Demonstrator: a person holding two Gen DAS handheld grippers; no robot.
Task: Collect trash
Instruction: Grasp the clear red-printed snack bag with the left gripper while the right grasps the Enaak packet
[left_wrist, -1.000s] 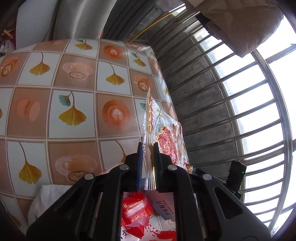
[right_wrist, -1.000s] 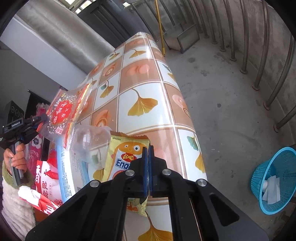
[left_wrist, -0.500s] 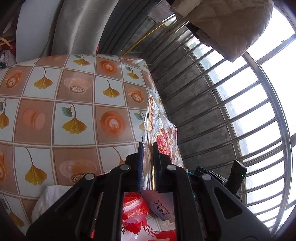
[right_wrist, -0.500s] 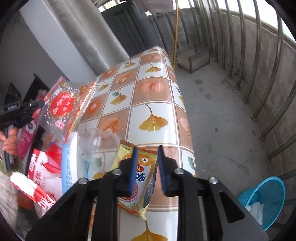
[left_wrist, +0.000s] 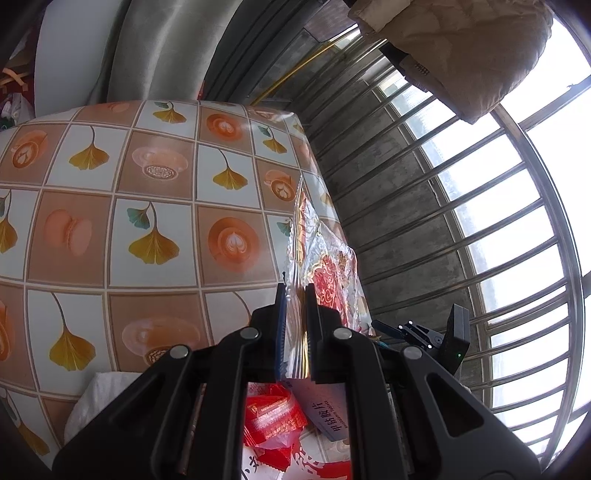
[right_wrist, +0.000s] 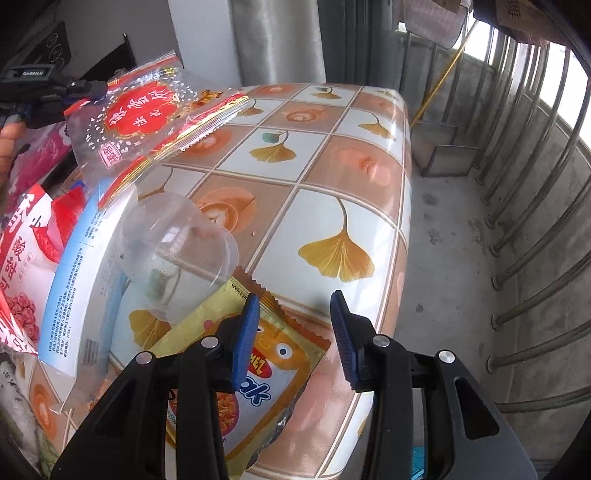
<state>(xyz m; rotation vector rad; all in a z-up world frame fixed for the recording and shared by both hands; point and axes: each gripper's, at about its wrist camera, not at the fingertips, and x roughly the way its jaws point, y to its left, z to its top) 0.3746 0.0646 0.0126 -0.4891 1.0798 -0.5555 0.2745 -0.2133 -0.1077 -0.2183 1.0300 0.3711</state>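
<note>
The left tool (left_wrist: 294, 291) is clamped on a clear wrapper with red print (left_wrist: 325, 266), holding it edge-up above the surface (left_wrist: 155, 221) with its ginkgo-leaf cloth. From the right wrist view that same wrapper (right_wrist: 147, 110) hangs in the air over the far left of the surface (right_wrist: 332, 177). The right tool (right_wrist: 293, 306) has its blue pads apart and is closing slightly, nothing pressed between them; it hovers above a yellow noodle-snack packet (right_wrist: 258, 354) lying flat near the surface's edge. A clear plastic cup (right_wrist: 177, 254) lies on its side, touching the packet's top corner. A white and blue bag (right_wrist: 81, 280) lies just left of the cup.
</note>
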